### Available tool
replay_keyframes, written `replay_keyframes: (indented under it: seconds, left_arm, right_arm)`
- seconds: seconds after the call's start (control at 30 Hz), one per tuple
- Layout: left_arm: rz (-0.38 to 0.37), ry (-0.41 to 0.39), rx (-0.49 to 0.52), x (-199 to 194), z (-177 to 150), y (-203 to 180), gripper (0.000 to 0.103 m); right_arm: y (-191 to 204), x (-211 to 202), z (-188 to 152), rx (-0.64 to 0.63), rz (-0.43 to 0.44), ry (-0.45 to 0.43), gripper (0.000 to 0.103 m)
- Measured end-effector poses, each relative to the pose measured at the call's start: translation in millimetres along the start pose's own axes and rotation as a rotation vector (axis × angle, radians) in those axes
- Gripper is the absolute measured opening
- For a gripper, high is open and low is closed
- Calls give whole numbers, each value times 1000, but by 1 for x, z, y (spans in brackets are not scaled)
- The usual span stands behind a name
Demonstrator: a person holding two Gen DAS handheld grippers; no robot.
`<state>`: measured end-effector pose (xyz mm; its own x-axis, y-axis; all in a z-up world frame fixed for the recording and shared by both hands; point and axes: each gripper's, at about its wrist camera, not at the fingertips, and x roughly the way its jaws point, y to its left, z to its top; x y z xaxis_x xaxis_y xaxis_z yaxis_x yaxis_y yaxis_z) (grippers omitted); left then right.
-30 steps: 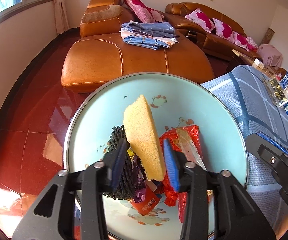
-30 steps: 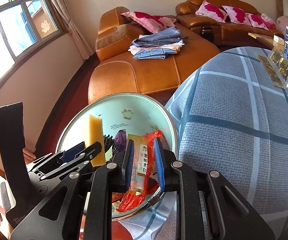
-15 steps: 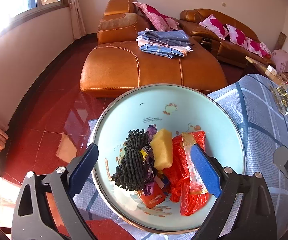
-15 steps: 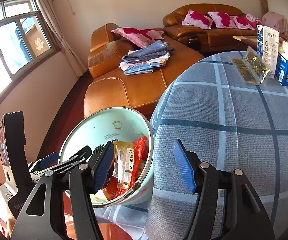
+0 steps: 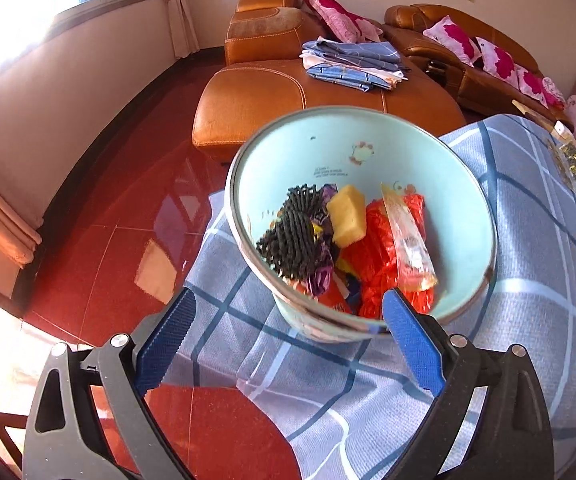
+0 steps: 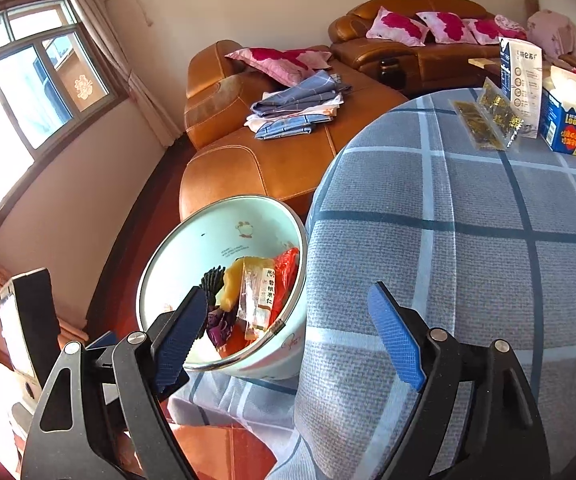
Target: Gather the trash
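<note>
Your left gripper [image 5: 288,344] and right gripper [image 6: 288,344] both stand wide open, holding nothing. The round pale-blue bowl [image 5: 408,160] sits at the left edge of the checked tablecloth [image 6: 468,248]. Inside it: spongy yellow block [image 5: 347,216], black knitted scrubber [image 5: 294,232], crinkled red plastic bag [image 5: 380,256], clear wrapper [image 5: 406,240].

Sunlit red tiled floor [image 5: 100,216] — tan leather sofa [image 5: 288,92], bright window [image 6: 28,92].

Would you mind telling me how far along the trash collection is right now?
Done: the basin already holds a yellow sponge, black mesh and red wrappers. In hand: nothing; the left tool and right tool are both open. Left: possibly the packets across the table.
</note>
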<state>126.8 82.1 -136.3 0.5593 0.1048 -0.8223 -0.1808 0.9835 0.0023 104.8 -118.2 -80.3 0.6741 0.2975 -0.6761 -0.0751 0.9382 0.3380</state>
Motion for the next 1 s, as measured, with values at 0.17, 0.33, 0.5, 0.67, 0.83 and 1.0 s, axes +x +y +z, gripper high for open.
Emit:
replay_keyframes:
  seconds: [0.17, 0.33, 0.5, 0.67, 0.83, 1.0]
  left_arm:
    - [14, -15, 4, -22, -20, -1, 93]
    - [31, -94, 7, -55, -24, -1, 97]
    - [29, -191, -10, -94, -17, -1, 97]
    - [18, -295, -11, -132, -12, -2, 97]
    - [22, -387, -6, -163, -12, -2, 97]
    - [57, -489, -10, -194, -13, 0, 97]
  right_arm:
    - [-1, -23, -11, -12, 13, -2, 84]
    - [1, -52, -19, -41, 21, -39, 84]
    - [5, -89, -17, -67, 20, -109, 85]
    - [13, -128, -16, -96, 9, -204, 87]
    - [25, -167, -15, -139, -13, -323, 91]
    - [33, -192, -17, -153, -17, -423, 92]
